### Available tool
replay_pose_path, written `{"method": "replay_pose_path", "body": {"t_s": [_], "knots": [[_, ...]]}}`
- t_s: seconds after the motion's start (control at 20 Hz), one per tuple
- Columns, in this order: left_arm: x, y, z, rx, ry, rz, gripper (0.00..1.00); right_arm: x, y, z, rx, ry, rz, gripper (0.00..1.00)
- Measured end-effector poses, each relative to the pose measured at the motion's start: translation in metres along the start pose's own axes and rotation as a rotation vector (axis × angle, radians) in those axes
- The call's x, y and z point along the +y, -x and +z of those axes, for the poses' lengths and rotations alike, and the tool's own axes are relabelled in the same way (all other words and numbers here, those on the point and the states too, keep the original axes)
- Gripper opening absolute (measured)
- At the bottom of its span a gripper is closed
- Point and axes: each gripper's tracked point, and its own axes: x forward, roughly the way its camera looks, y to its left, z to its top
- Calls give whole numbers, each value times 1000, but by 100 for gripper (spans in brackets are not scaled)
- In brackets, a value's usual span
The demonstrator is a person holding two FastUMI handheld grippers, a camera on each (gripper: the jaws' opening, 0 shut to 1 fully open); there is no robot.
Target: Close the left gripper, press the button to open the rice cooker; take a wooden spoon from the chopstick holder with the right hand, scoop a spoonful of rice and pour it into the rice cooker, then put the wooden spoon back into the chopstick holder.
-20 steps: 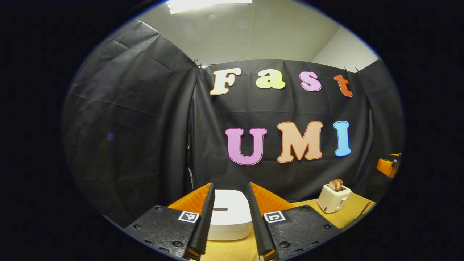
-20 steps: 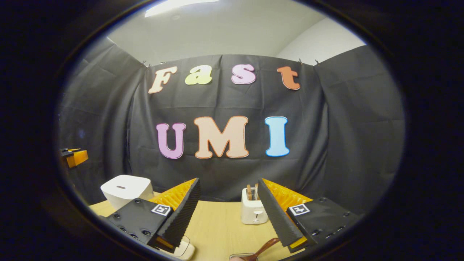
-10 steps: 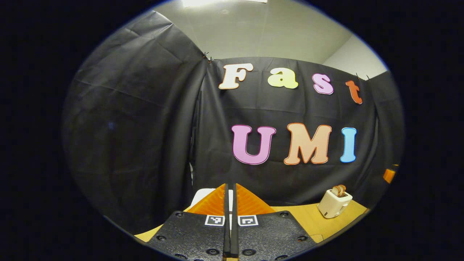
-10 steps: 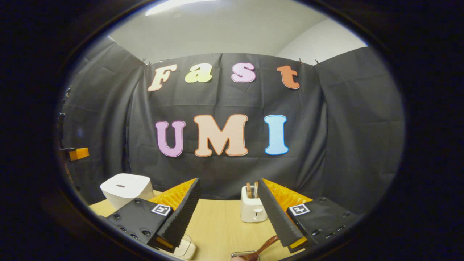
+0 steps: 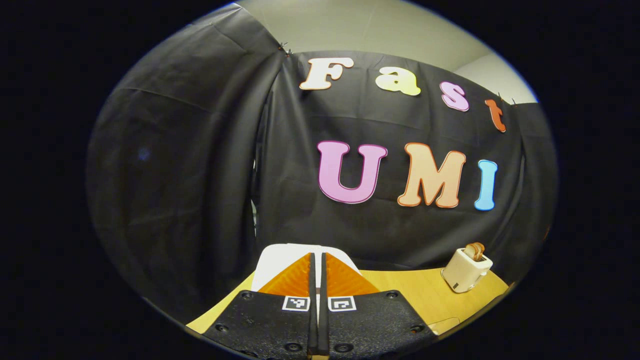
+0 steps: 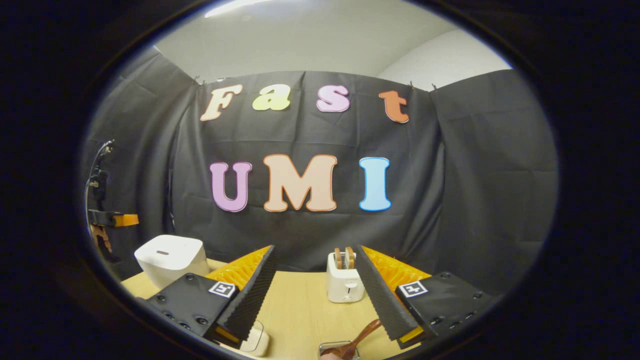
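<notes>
The left gripper (image 5: 317, 300) has been pressed together since a second ago and tipped toward the white, rounded rice cooker (image 5: 280, 257) at the desk's far left edge — pressing comes next. The right gripper (image 6: 312, 287) is held spread — empty.

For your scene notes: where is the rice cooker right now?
In the right gripper view the rice cooker sits far left on the table, left of the toaster.

The white rice cooker (image 6: 171, 253) sits shut on the desk (image 6: 300, 310). A brown wooden spoon (image 6: 361, 336) leans near the front edge.
</notes>
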Motion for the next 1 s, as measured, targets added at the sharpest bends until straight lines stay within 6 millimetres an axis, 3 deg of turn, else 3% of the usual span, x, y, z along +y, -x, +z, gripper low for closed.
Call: {"method": "replay_pose_path", "body": {"t_s": [0.5, 1.0], "knots": [[1, -60, -64, 145, -6, -34, 0, -7, 13, -17, 47, 1, -66, 98], [10, -70, -114, 252, -9, -24, 0, -11, 15, -16, 43, 4, -90, 99]]}}
